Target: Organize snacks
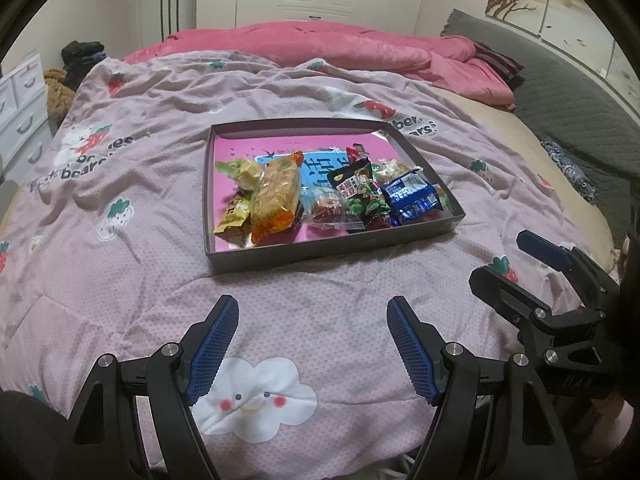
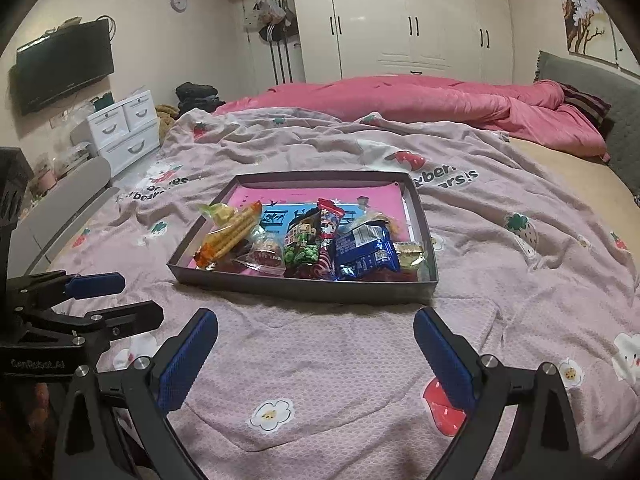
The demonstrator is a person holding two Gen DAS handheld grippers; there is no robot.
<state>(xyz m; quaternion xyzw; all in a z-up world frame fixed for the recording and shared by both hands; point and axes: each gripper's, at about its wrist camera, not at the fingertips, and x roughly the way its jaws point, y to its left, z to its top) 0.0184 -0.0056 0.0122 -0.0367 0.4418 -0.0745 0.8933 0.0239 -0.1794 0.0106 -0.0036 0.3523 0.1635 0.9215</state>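
A shallow dark tray [image 1: 320,258] with a pink floor lies on the bed and also shows in the right wrist view [image 2: 304,286]. Several snack packets lie in it: an orange biscuit pack [image 1: 276,196], a green pea bag [image 1: 364,192], a blue packet [image 1: 412,196] and small yellow packs [image 1: 236,212]. My left gripper [image 1: 312,312] is open and empty, hovering over the blanket short of the tray's near wall. My right gripper [image 2: 316,326] is open and empty, just short of the tray. Each gripper shows at the edge of the other's view.
A pink strawberry-print blanket [image 1: 160,240] covers the bed. A bright pink duvet [image 1: 340,48] is bunched at the far side. A grey headboard [image 1: 568,112] stands on the right. White drawers [image 2: 124,128] and a wall television [image 2: 64,64] are at the left.
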